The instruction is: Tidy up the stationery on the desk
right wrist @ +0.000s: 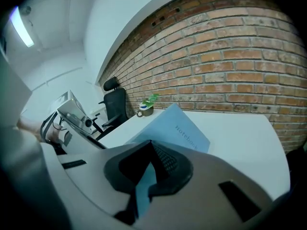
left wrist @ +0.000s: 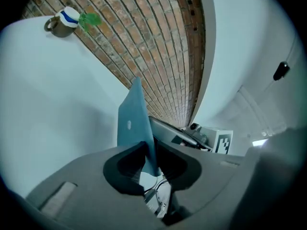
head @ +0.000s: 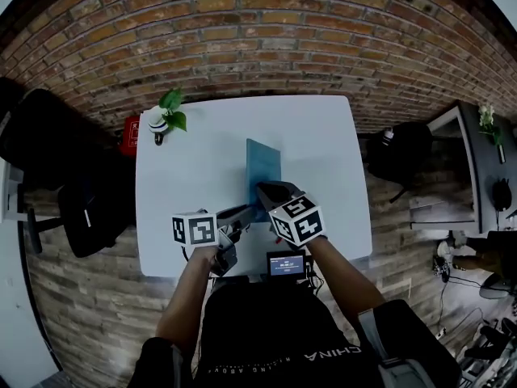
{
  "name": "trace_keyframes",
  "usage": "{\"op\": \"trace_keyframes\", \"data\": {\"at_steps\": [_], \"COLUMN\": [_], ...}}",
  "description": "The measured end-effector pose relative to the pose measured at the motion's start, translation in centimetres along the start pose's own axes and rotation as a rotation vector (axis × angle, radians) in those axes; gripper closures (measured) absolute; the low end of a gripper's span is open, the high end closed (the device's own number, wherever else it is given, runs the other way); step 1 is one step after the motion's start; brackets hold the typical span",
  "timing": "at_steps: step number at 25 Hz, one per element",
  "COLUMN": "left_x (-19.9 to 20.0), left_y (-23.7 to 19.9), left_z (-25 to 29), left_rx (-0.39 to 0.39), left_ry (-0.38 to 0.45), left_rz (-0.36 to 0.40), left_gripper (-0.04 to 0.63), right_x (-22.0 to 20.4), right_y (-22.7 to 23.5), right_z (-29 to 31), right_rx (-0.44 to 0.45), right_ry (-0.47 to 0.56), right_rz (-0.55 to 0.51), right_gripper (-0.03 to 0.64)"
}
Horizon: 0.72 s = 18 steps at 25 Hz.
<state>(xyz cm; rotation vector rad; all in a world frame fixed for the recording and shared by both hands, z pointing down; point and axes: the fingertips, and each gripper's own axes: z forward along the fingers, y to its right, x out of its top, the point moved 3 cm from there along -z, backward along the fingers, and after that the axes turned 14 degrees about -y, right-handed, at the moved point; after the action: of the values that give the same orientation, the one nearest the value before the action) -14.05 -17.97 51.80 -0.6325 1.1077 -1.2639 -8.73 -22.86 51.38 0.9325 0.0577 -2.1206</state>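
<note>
A thin blue notebook [head: 263, 168] is lifted off the white table [head: 186, 176] and tilted on edge, near the table's middle. My right gripper [head: 263, 191] is shut on its near corner; in the right gripper view the cover [right wrist: 178, 131] runs out from between the pressed jaws [right wrist: 146, 172]. My left gripper [head: 245, 212] comes in from the left at the same near end. In the left gripper view the notebook [left wrist: 132, 123] stands upright in the gap of that gripper [left wrist: 149, 159], with space still showing beside it.
A mug with a green plant [head: 166, 118] stands at the table's far left corner. A small device with a screen [head: 286, 264] sits at the near edge. A black office chair [head: 48, 140] is left of the table, a brick wall [head: 258, 31] behind it.
</note>
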Motion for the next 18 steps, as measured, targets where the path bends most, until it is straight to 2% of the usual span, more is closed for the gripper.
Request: {"op": "trace_keyframes", "data": {"at_steps": [3, 5, 12, 18], "left_x": [0.1, 0.0, -0.6, -1.7], "left_y": [0.1, -0.5, -4.4, -7.6], "left_z": [1.0, 1.0, -1.9, -3.6], "left_rx": [-0.048, -0.049, 0.014, 0.093], "left_ry": [0.011, 0.022, 0.071, 0.08], "left_rz": [-0.014, -0.025, -0.101, -0.151], "left_gripper": [0.517, 0.517, 0.522, 0.534], "right_x": [-0.4, -0.7, -1.1, -1.1], "right_y": [1.0, 1.3, 1.3, 1.7], "right_z": [-0.5, -0.4, 0.4, 0.6], "right_rx": [-0.02, -0.032, -0.04, -0.049], "right_ry": [0.002, -0.008, -0.024, -0.026], "right_rz": [0.016, 0.017, 0.03, 0.045], "right_gripper": [0.606, 0.606, 0.606, 0.606]}}
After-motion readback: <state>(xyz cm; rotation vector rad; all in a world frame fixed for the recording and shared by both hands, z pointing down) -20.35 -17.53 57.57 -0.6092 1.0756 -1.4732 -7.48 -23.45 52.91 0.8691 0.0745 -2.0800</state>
